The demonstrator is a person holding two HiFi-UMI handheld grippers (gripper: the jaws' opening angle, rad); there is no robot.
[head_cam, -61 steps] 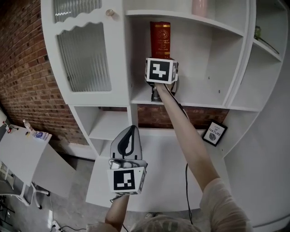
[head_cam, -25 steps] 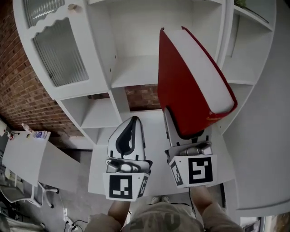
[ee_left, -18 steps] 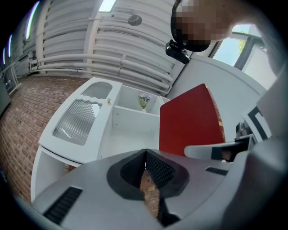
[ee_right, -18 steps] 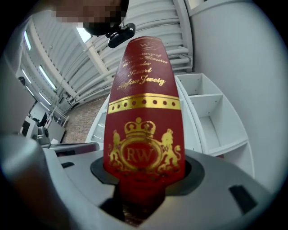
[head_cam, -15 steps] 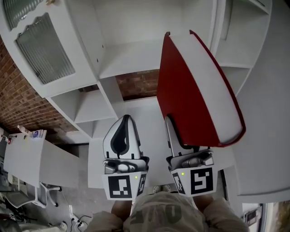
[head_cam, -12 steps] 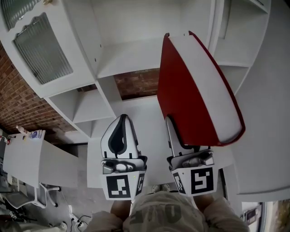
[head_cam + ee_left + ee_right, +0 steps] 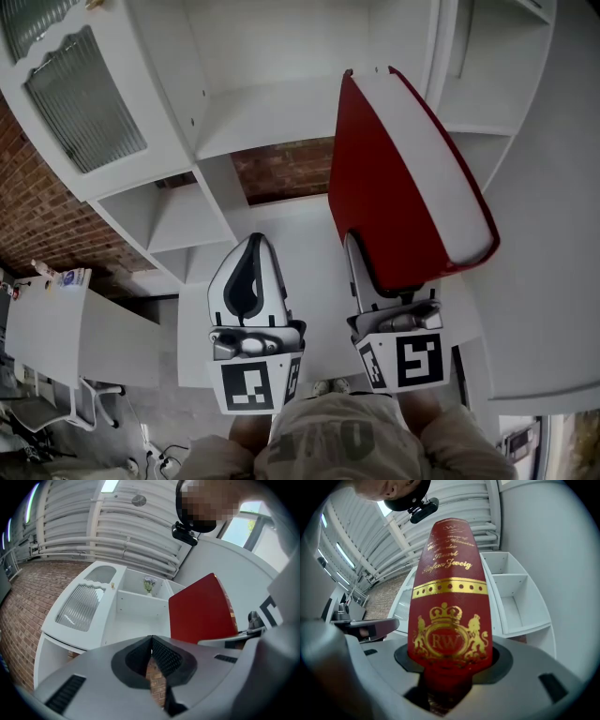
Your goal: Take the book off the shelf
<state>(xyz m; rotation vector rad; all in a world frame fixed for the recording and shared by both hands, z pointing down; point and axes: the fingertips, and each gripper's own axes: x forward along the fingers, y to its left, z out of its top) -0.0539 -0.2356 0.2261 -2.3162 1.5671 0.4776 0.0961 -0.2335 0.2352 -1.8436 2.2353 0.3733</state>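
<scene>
book: red hardback point(image 7: 389, 187), gold crest on the spine; already off the shelf unit point(image 7: 272, 112), out in front of its open bays and not touching it; tilted, with the white page edge facing up and away from the left gripper.
right gripper: point(image 7: 375, 274) clamped on the book's lower end, one jaw on each cover, spine facing its camera point(image 7: 449, 667).
left gripper: point(image 7: 251, 258) jaws pressed together with nothing between them point(image 7: 151, 644); it sits in front of the shelf unit's lower bays, just beside the right gripper.
handling: judged to be stiff boards and a thick block, so fairly heavy. Held by one end, the long free end will lever on the jaws. The cover looks smooth and could creep.
where to grip: across both covers near the spine; deeper toward the middle would be steadier.
edges: the book's top corner is the part nearest the shelf unit's right-hand upright, so watch it when swinging.
room: open space in front of the shelf unit; its broad white base ledge lies under both grippers.
task: looks done apart from the set-down.
</scene>
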